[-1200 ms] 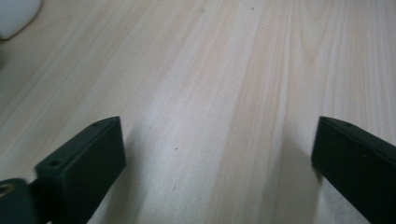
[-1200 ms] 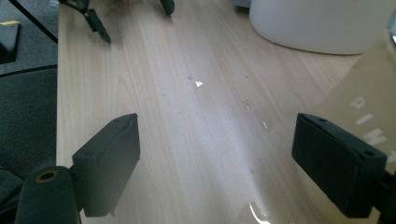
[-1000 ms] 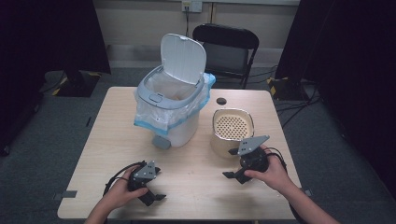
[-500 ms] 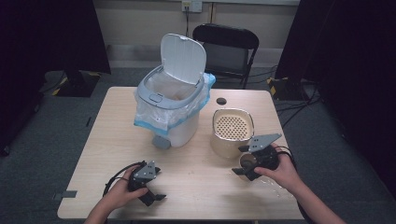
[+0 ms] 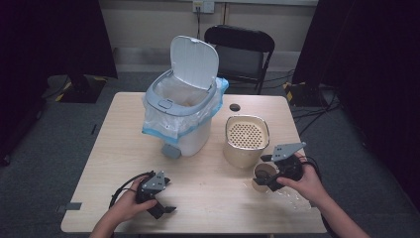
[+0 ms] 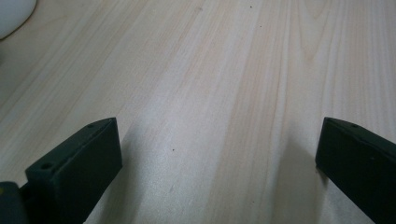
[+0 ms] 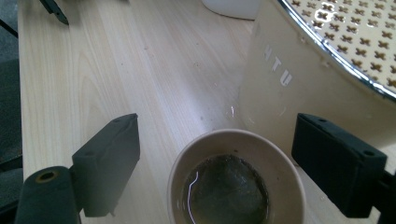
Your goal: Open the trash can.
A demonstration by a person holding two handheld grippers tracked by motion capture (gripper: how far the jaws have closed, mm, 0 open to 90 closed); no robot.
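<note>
A black folding chair stands behind the wooden table on grey carpet.

An upright paper cup holding dark liquid stands just beside the beige strainer pot.

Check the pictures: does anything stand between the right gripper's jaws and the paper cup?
Nothing visible does. The right gripper is open, its jaws standing either side of the paper cup with only bare table between. The beige strainer container stands just behind the cup, not in the way.

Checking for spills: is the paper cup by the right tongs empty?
No, the paper cup holds dark liquid with a tea bag sunk in it.
</note>
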